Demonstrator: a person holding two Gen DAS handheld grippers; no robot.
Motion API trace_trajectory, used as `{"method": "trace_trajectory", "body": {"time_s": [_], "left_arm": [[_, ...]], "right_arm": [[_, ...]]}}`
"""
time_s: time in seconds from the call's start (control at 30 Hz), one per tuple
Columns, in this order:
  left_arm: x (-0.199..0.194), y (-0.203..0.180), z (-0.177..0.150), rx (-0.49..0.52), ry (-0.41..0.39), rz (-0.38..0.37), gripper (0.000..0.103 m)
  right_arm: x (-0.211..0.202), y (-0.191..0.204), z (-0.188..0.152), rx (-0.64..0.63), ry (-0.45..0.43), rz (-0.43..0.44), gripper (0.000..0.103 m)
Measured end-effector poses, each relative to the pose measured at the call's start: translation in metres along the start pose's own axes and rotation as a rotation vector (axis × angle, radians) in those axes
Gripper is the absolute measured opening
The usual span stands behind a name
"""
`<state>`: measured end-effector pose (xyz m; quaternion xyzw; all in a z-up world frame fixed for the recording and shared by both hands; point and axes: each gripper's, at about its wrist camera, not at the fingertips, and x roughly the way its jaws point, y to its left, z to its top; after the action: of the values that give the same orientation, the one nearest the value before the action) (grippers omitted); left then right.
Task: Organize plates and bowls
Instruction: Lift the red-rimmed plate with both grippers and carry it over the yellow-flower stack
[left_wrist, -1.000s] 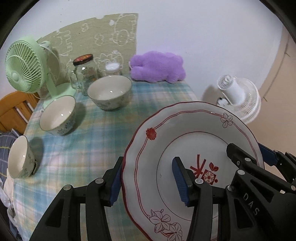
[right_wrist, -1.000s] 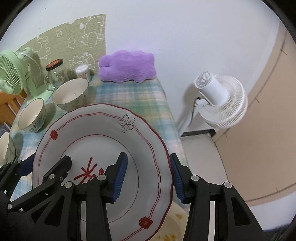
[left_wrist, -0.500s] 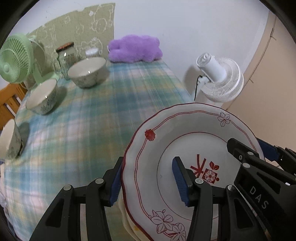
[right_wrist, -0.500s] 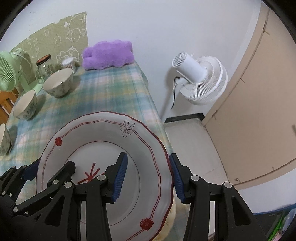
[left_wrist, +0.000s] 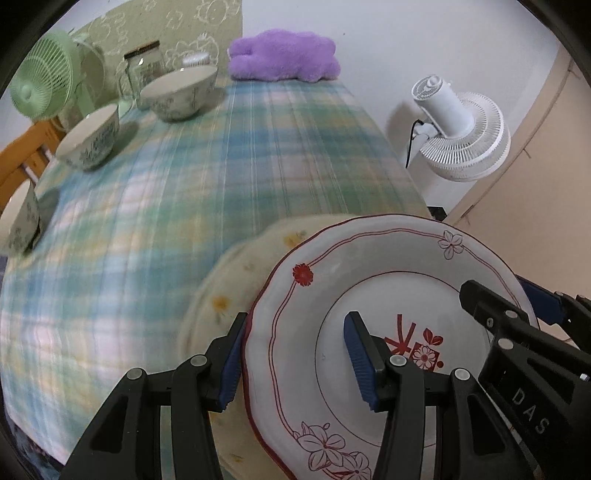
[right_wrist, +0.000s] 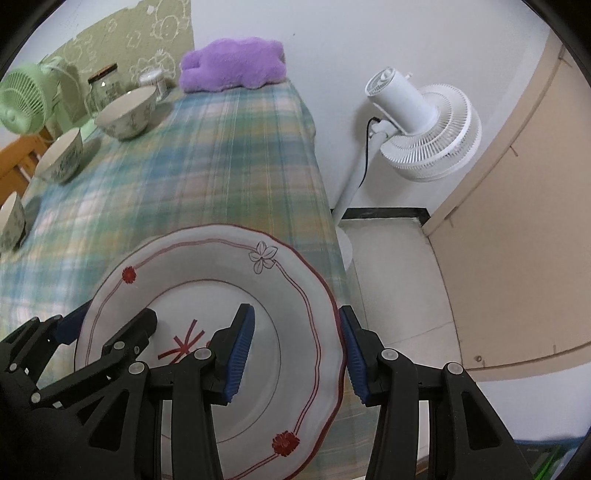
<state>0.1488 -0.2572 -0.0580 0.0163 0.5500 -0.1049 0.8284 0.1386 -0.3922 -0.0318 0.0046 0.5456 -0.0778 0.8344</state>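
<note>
A table under a blue-green plaid cloth (left_wrist: 229, 192) filled most of both views, set against a white wall, with a white fan (right_wrist: 424, 125) on the tiled floor at the right.

The plate (left_wrist: 369, 332), white with red lines and flowers, sat in the lower right of the left wrist view and the lower centre of the right wrist view. The left gripper (left_wrist: 293, 354) held its left rim, one blue pad under the edge and one on the face; the right gripper (right_wrist: 293, 354) clamped the opposite rim the same way. Both stood at a middling width, closed on the plate. In the left view a second, pale yellowish plate (left_wrist: 236, 273) showed just beneath and to the left of the held one, near the table's lower edge; whether the two touched I could not tell.

Three bowls lay apart along the left side: a large bowl (left_wrist: 179, 94) at upper left, a middle bowl (left_wrist: 90, 136) below it, and a small bowl (left_wrist: 22, 218) at the left edge. Behind them stood a green fan (left_wrist: 42, 77), a jar (left_wrist: 142, 70) and a purple plush (left_wrist: 282, 55).

As I judged it, the plates were about to be stacked, while the bowls were not yet nested, so most of the task remained.
</note>
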Motion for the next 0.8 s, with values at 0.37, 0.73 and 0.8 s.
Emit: {"method": "trace_trajectory", "body": {"time_s": [0.37, 0.73, 0.8], "left_arm": [[0.003, -0.005, -0.011, -0.064, -0.014, 0.068, 0.052], [0.006, -0.014, -0.024, -0.02, -0.021, 0.145, 0.051], [0.007, -0.014, -0.023, -0.024, -0.021, 0.143, 0.051]], "right_arm": [[0.009, -0.004, -0.006, -0.083, 0.002, 0.047, 0.051], [0.007, -0.003, -0.008, -0.123, -0.003, 0.093, 0.049], [0.005, -0.006, -0.007, -0.119, -0.008, 0.089, 0.049]]}}
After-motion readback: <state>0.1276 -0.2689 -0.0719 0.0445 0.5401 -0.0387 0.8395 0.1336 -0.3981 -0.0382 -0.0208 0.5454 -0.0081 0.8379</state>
